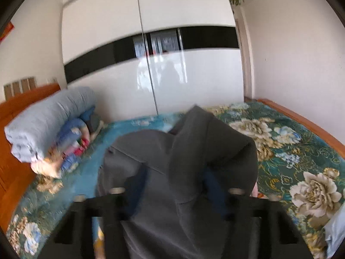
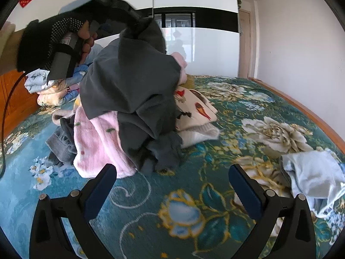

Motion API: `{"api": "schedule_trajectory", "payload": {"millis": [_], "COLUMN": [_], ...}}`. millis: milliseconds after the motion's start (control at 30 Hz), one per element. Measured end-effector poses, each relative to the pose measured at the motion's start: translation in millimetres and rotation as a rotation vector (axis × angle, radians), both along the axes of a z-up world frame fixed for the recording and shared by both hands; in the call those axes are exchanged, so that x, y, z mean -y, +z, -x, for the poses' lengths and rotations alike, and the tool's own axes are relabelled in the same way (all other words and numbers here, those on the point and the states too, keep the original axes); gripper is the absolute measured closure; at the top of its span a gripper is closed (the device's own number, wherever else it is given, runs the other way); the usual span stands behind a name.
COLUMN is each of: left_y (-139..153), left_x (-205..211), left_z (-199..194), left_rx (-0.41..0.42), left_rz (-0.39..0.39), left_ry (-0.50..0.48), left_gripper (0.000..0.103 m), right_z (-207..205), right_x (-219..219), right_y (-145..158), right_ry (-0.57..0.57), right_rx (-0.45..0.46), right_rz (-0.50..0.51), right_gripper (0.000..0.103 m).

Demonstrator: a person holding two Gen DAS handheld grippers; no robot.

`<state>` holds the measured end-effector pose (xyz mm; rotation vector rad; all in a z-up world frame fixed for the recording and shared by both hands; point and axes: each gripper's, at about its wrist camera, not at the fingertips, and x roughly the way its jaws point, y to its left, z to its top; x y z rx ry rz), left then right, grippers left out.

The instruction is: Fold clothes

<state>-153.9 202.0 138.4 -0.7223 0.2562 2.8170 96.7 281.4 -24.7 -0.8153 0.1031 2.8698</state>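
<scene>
A dark grey garment point(image 2: 131, 82) hangs from my left gripper point(image 2: 133, 24), lifted above a pile of clothes on the bed. In the left wrist view the grey garment point(image 1: 179, 161) drapes over and between the fingers, hiding them; the left gripper point(image 1: 174, 192) is shut on it. The pile holds a pink fleece piece point(image 2: 97, 144), a cream printed garment point(image 2: 194, 110) and grey pieces. My right gripper point(image 2: 172, 185) is open and empty, low over the bedspread in front of the pile.
The bed has a teal floral cover point(image 2: 172, 215) and a wooden frame point(image 2: 301, 105). A light blue garment point(image 2: 312, 177) lies at the right. Rolled and folded bedding point(image 1: 47, 125) sits by the headboard at left. A white wardrobe point(image 1: 172, 75) stands behind the bed.
</scene>
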Motion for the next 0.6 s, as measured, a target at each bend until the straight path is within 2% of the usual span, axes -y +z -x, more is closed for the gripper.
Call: {"api": "schedule_trajectory", "payload": {"millis": [100,200,467,600], "left_y": [5,28,144,195], "left_x": [9,19,92,137], "left_z": [-5,-24,-97,-162], "left_rx": [0.015,-0.045,-0.156,-0.197], "left_rz": [-0.066,-0.086,-0.267,-0.360], "left_ry": [0.020,-0.002,-0.086,-0.209], "left_gripper": [0.095,0.096,0.096,0.096], "right_z": [-8,-17,-44,-63], "right_x": [-8,-12,2,21], "right_y": [-1,4,48,77], "right_ry": [-0.019,-0.034,-0.078,-0.079], "right_rx": [0.010,0.013,-0.016,-0.058], "right_rz": [0.037,0.050,0.045,0.032], "right_gripper": [0.000,0.000,0.000,0.000]}}
